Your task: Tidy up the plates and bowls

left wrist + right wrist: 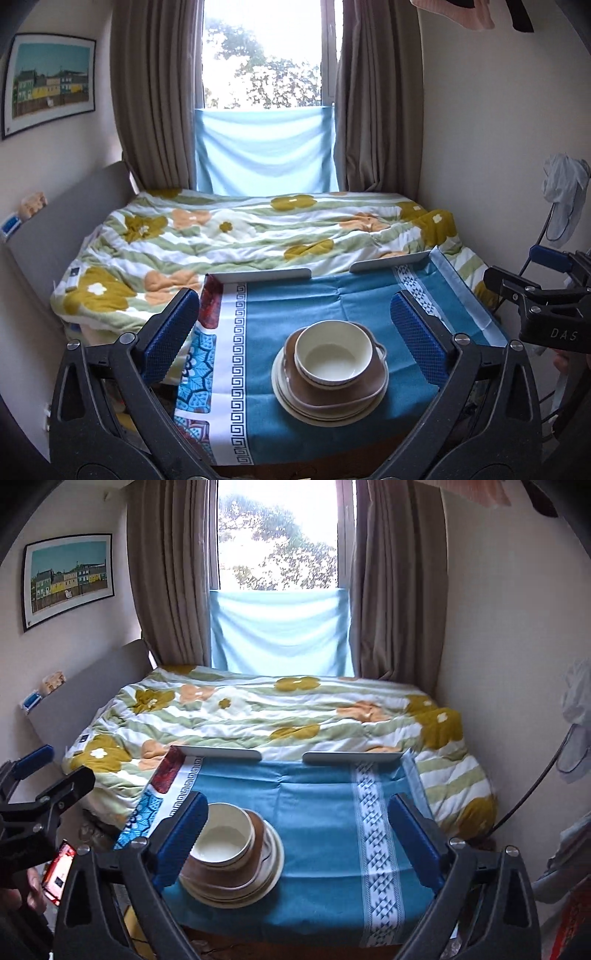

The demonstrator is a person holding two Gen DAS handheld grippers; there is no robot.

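Left wrist view: left tool (pixel 295 332) released, empty, above the whole stack: cream bowl (pixel 332 354) in a brown dish (pixel 343 387) on plates (pixel 314 410), on the tabletop (pixel 295 306). Right wrist view: right tool (pixel 299 834) released, empty; its left finger (pixel 181 842) hides the stack's edge.

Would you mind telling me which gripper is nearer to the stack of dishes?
Left. The left gripper frames the stack of dishes between its open fingers; the right gripper sits off to the stack's right.
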